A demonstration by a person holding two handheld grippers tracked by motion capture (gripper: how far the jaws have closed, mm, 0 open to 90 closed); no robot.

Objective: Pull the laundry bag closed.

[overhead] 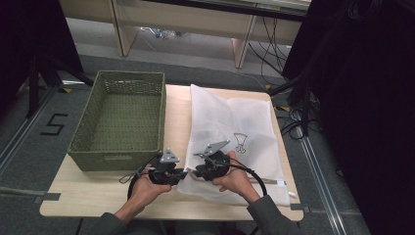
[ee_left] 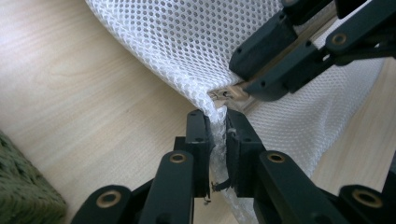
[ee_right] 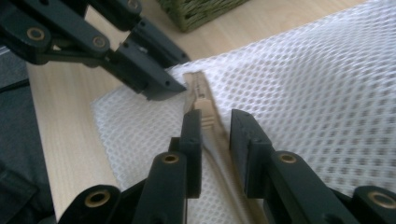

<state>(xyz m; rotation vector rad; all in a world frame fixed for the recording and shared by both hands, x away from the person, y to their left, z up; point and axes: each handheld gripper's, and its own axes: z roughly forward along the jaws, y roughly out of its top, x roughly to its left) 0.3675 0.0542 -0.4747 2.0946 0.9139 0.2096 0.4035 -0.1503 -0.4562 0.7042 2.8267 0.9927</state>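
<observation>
At the left of the high view, a green woven basket point(overhead: 120, 120) is sitting on the pale wooden table point(overhead: 88, 193), its near wall close to the person's left hand point(overhead: 145, 188). Just right of the basket, a white mesh bag point(overhead: 230, 127) is lying flat, stretching from the upper middle of the frame down toward the lower right.

Near the lower middle of that view, the left tool point(overhead: 180, 174) is reaching in at the bag's near left corner. In the left gripper view, this tool point(ee_left: 217, 135) is pinching a bunched fold of the mesh bag point(ee_left: 187, 42) between its two jaws, which are standing almost together with only the netting between them; the basket point(ee_left: 23, 196) is showing at the lower left corner of that frame.

Just to its right in the high view, the right tool point(overhead: 198, 170) is meeting the same corner, held by the right hand point(overhead: 237, 178). In the right gripper view, the right tool point(ee_right: 215, 126) is standing with its jaws parted around the beige zipper strip point(ee_right: 203, 100) at the bag's edge, the left jaw touching it and the right jaw apart from it, while the left tool point(ee_right: 159, 86) is pressing in from the upper left.
</observation>
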